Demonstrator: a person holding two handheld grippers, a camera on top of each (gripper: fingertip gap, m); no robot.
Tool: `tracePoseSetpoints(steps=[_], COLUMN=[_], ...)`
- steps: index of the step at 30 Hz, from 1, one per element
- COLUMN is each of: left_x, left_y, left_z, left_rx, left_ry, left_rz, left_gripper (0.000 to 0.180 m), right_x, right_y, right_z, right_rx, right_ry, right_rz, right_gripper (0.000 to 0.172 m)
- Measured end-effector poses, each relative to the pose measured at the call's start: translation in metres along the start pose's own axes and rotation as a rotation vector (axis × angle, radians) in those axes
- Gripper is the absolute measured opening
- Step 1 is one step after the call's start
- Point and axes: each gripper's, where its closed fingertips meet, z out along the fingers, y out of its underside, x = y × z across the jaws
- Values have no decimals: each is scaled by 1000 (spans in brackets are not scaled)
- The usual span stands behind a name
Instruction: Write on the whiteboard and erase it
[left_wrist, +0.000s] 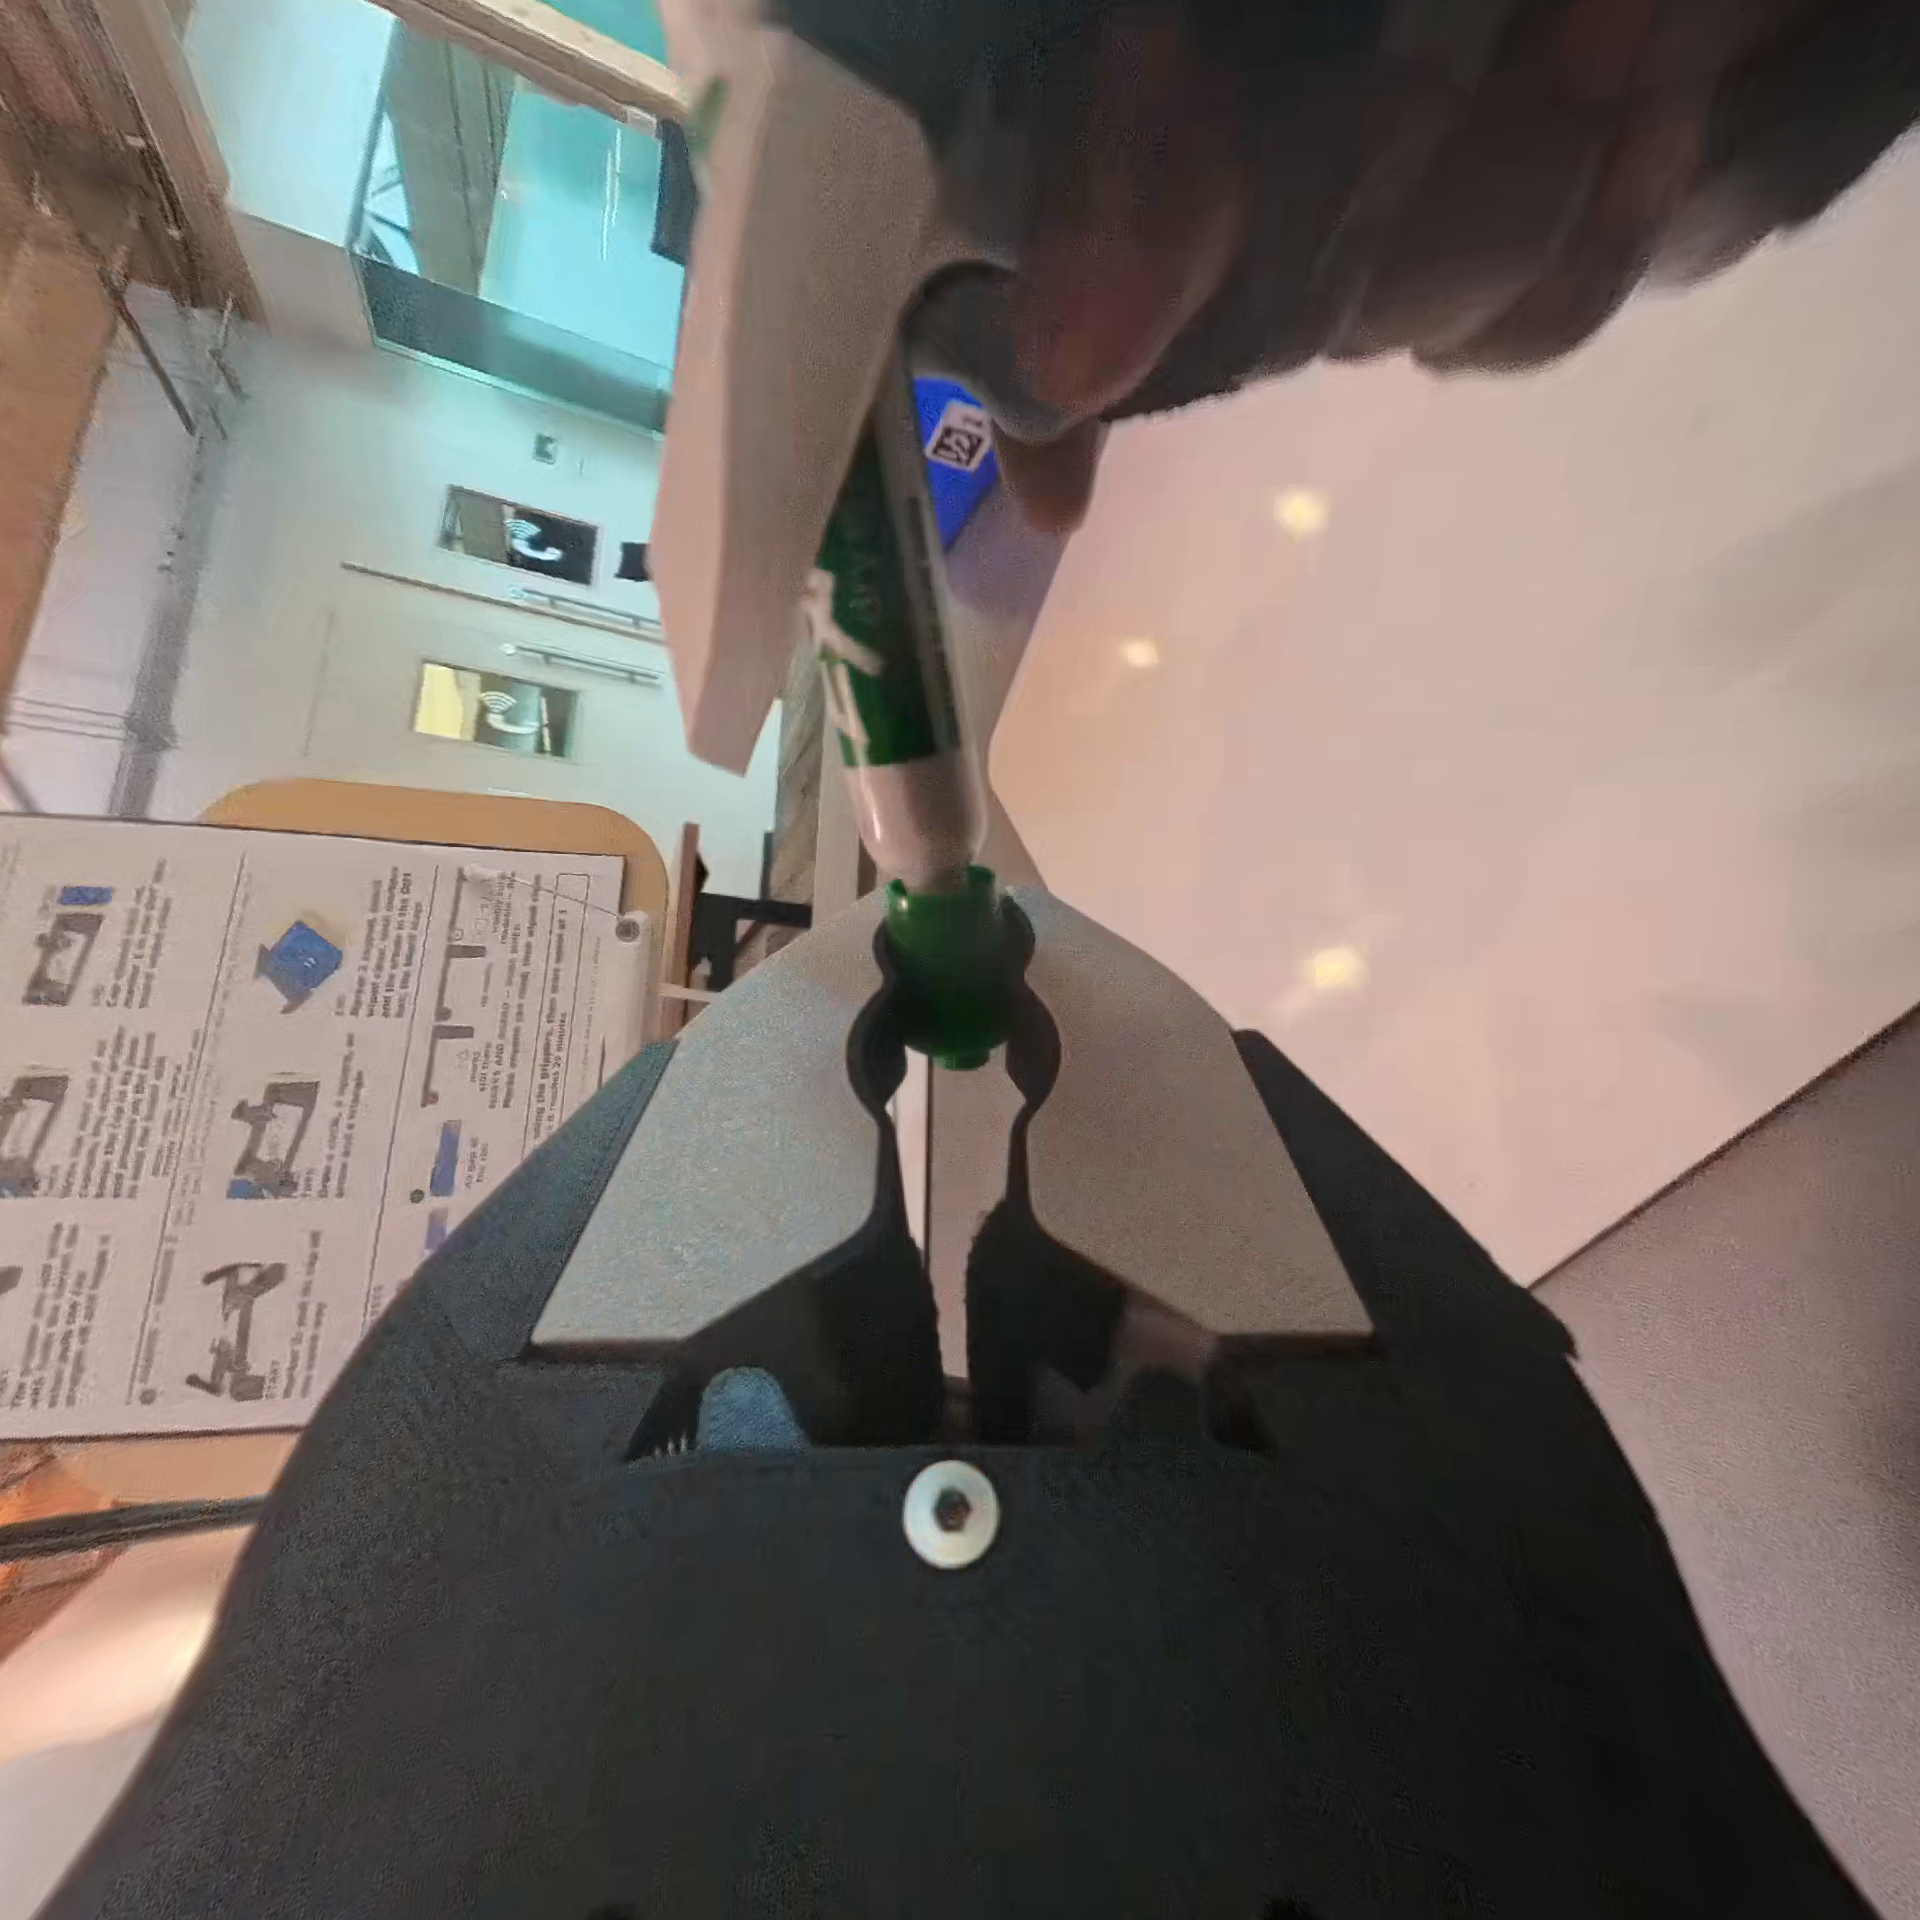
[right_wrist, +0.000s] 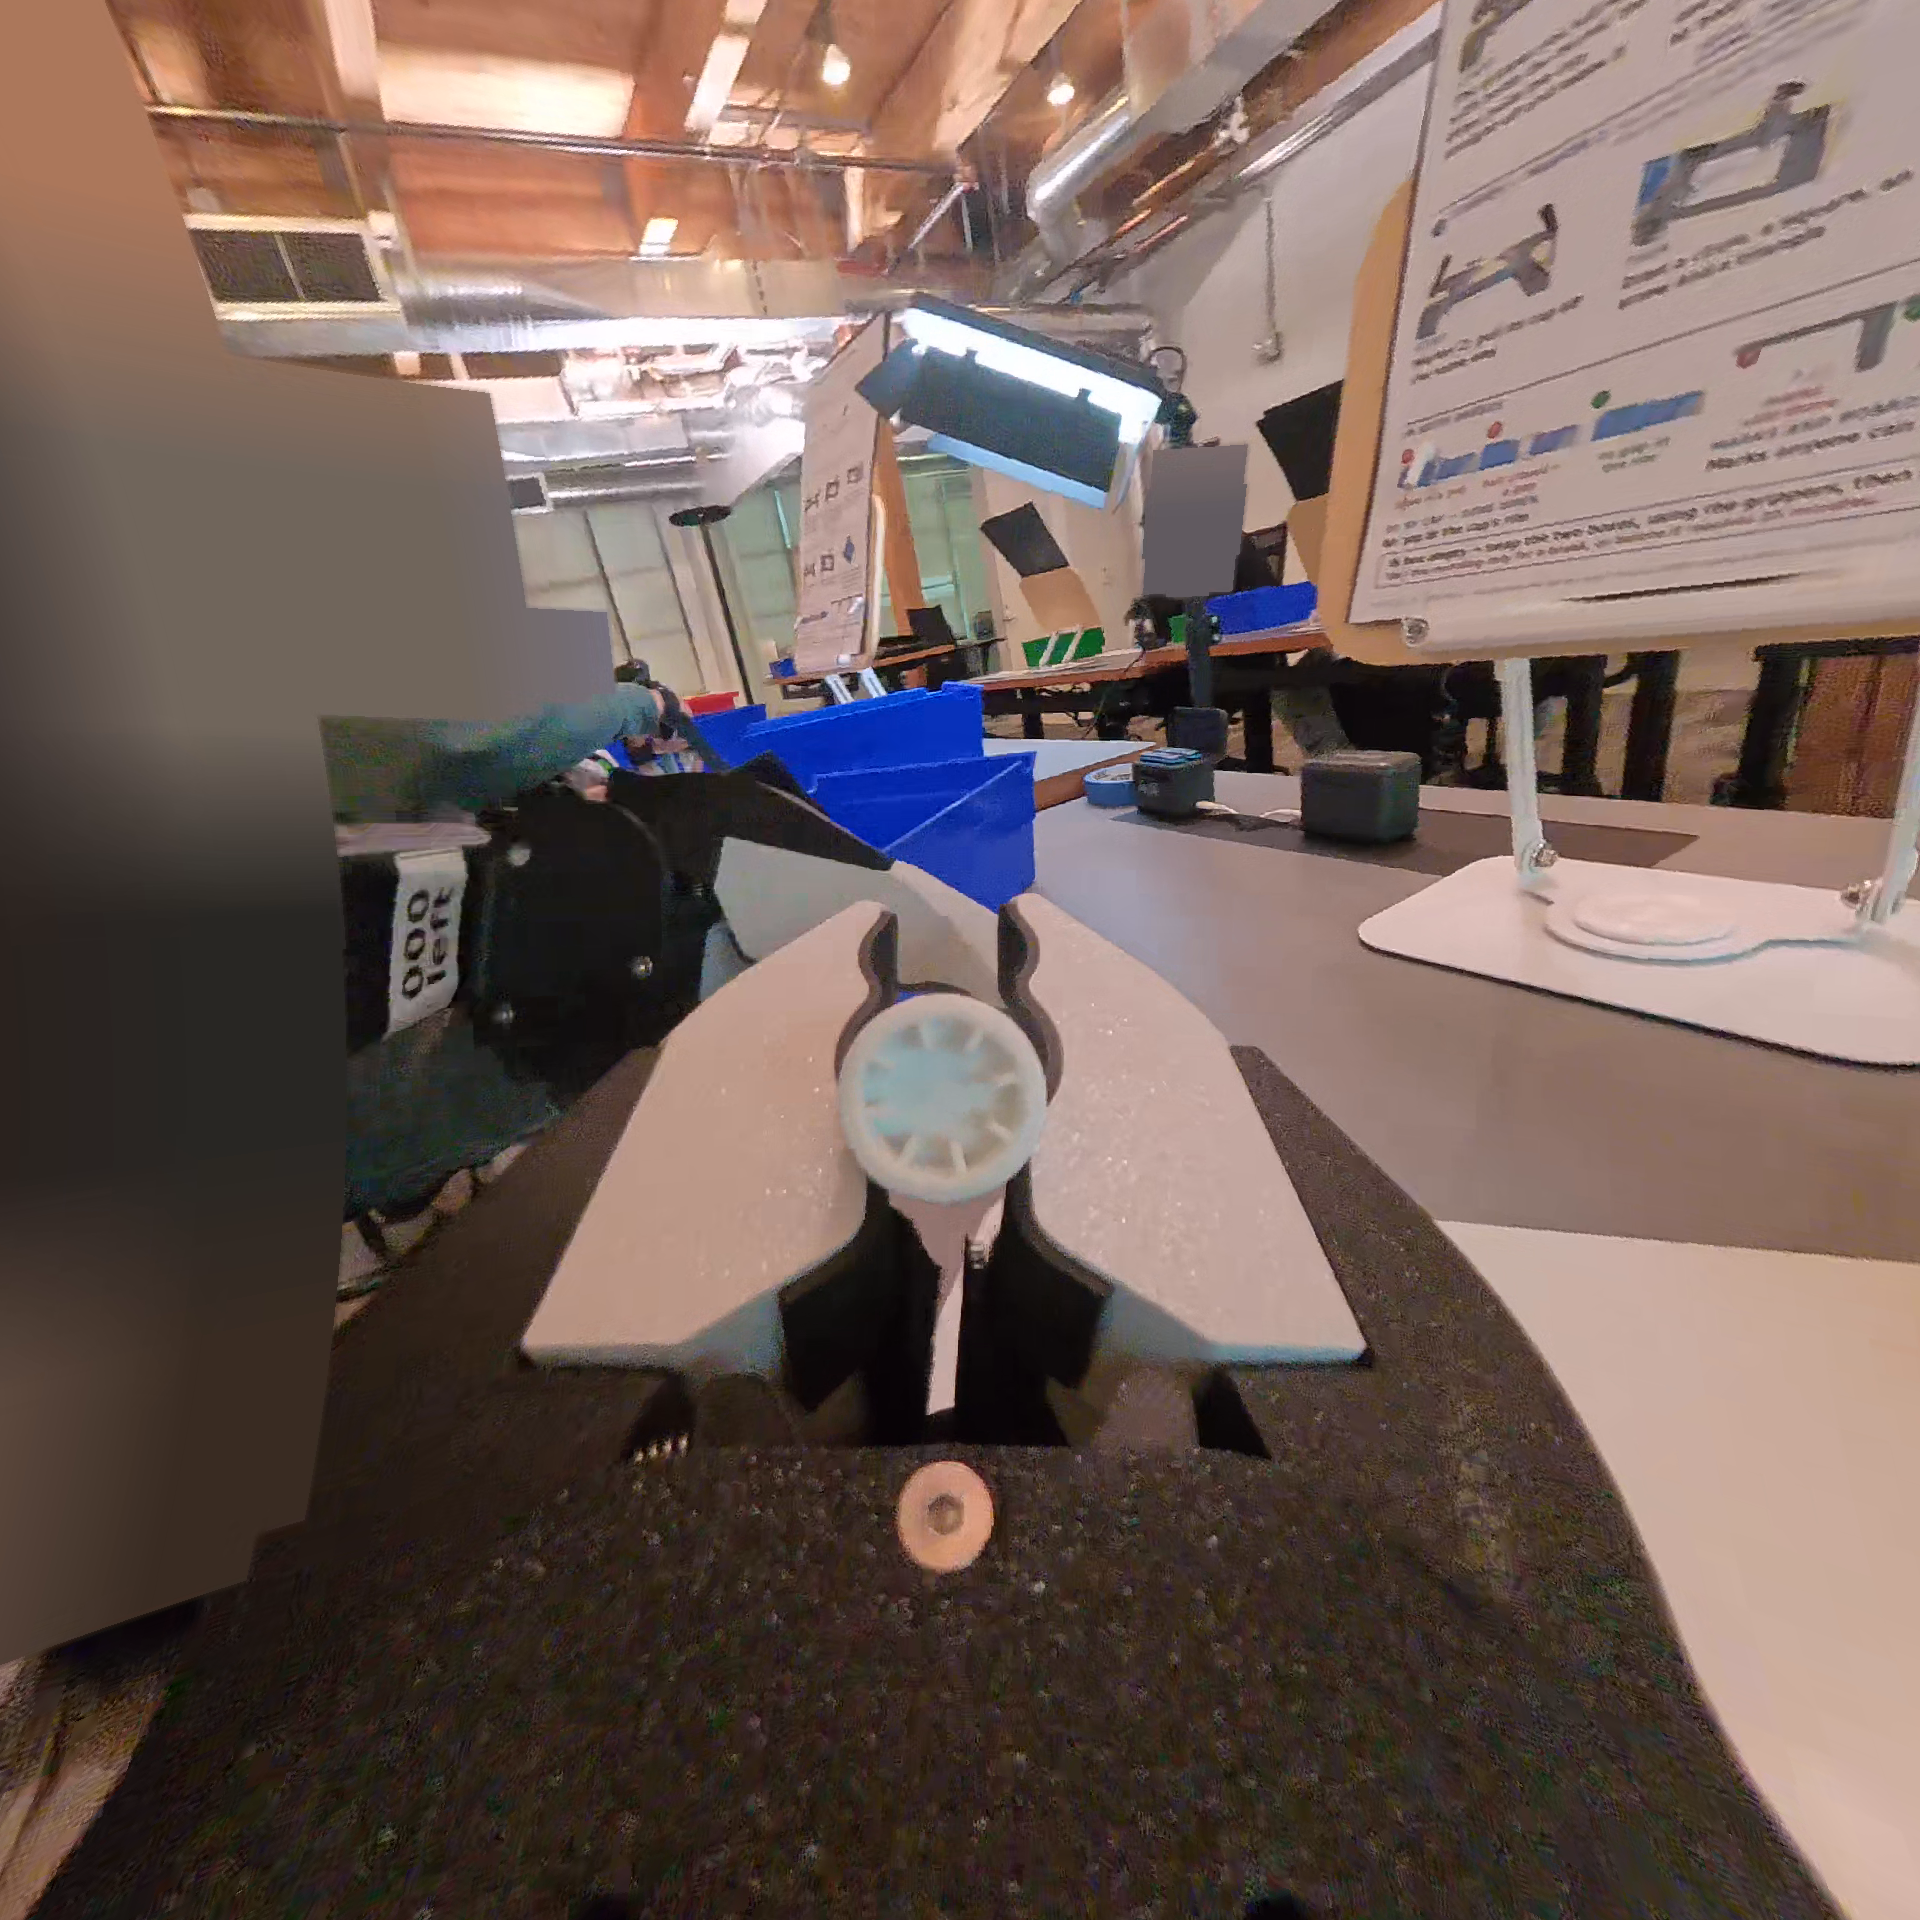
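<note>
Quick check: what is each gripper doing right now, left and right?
Left gripper: closed on the marker's green cap.
Right gripper: closed on the marker barrel.

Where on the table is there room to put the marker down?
Bare grey tabletop lies between the blue bins and the white stand base. The whiteboard at lower right is bare too. It is crowded farther back, around the tape roll and dark boxes.

The cap (left_wrist: 943, 977) was glossy green plastic, the marker (left_wrist: 902, 665) barrel smooth and shiny. The whiteboard (left_wrist: 1455, 727) gleamed, mirroring lights. The fingers (right_wrist: 748, 1122) looked grainy, matt grey; the bench (right_wrist: 1299, 1039) smooth matt grey; the bins (right_wrist: 935, 821) glossy blue plastic.
</note>
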Motion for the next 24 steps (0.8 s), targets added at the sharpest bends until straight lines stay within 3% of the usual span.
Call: tracePoseSetpoints(steps=[2, 6, 9, 11, 14, 19, 24], left_x=[12, 45, 54, 52, 43, 42, 27], left_y=[-1, -31, -43, -39, -35, -32, -22], left_z=[5, -21, -35, -25, -13, -5, 10], left_rx=[43, 182, 265, 273, 251, 230, 166], left_ry=[117, 741, 952, 869, 670, 541, 274], left_rz=[-140, -657, -735, -683, -553, -487, -293], left_gripper=[14, 15, 16, 16, 15, 15, 14], right_x=[4, -21, -41, -37, -23, -15, 1], right_y=[6, 5, 3, 5, 5, 7, 4], right_z=[-1, -13, -15, -14, -20, -23, -21], right_rx=[-24, -24, -44, -72, -44, -40, -14], right_ry=[27, -106, -170, -134, -85, -41, 56], right_rz=[-34, -244, -422, -469, -358, -266, -128], right_gripper=[19, 19, 19, 20, 19, 19, 19])
